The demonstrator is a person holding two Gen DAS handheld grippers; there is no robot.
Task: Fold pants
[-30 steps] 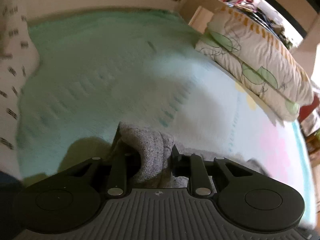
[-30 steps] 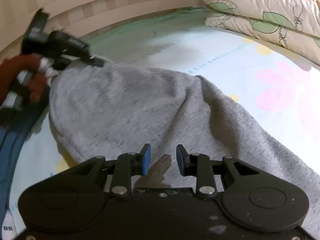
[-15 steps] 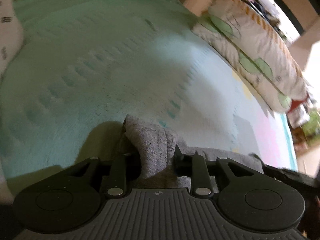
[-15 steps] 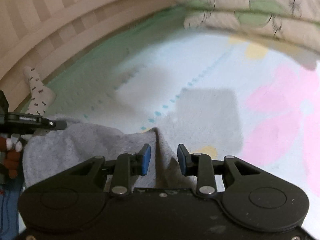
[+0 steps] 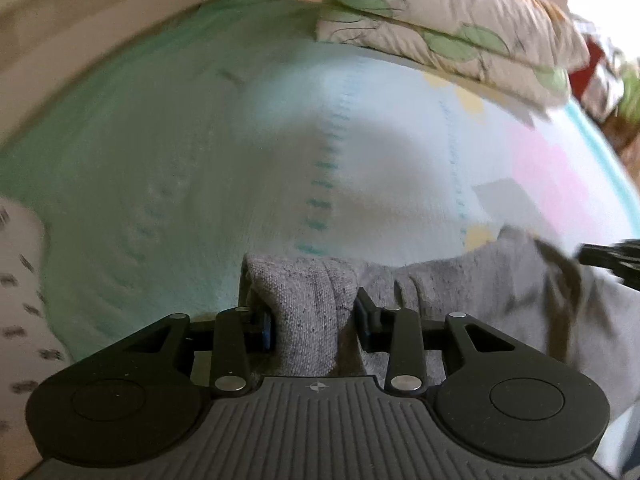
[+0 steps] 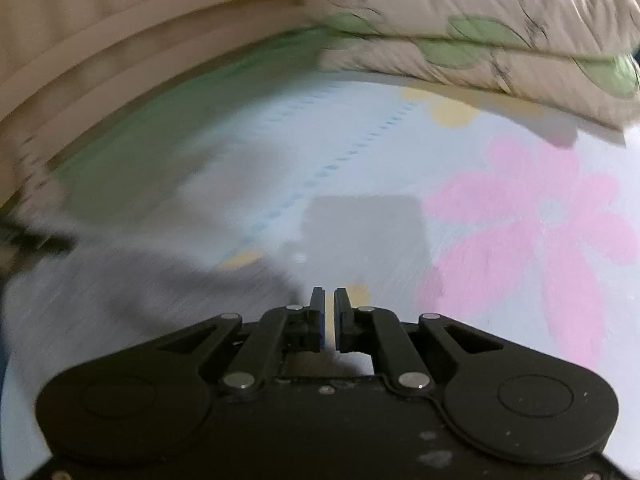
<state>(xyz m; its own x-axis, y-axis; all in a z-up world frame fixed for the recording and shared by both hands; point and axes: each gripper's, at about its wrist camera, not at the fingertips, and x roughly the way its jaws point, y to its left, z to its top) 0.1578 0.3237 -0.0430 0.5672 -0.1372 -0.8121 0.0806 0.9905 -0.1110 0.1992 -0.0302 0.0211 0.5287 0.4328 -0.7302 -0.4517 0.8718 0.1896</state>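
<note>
The grey pants [image 5: 500,292] lie on the bed sheet [image 5: 200,152]. My left gripper [image 5: 312,312] is shut on a bunched fold of the grey cloth that sticks up between its fingers. In the right wrist view my right gripper [image 6: 329,304] has its jaws nearly together with a thin gap and no cloth showing between them. The grey pants [image 6: 120,288] spread blurred to its left, and the other gripper [image 6: 24,240] shows at the far left edge. The right gripper's tip also shows at the right edge of the left wrist view [image 5: 612,258].
Two leaf-print pillows [image 5: 440,24] are stacked at the head of the bed, also in the right wrist view [image 6: 500,40]. A cream headboard rail [image 6: 120,60] runs along the far side. A white dotted cloth [image 5: 20,300] lies at the left.
My right gripper's jaws have closed from a wide gap to nearly together and it has moved off the cloth toward the pillows. The left gripper has swung with the cloth still held.
</note>
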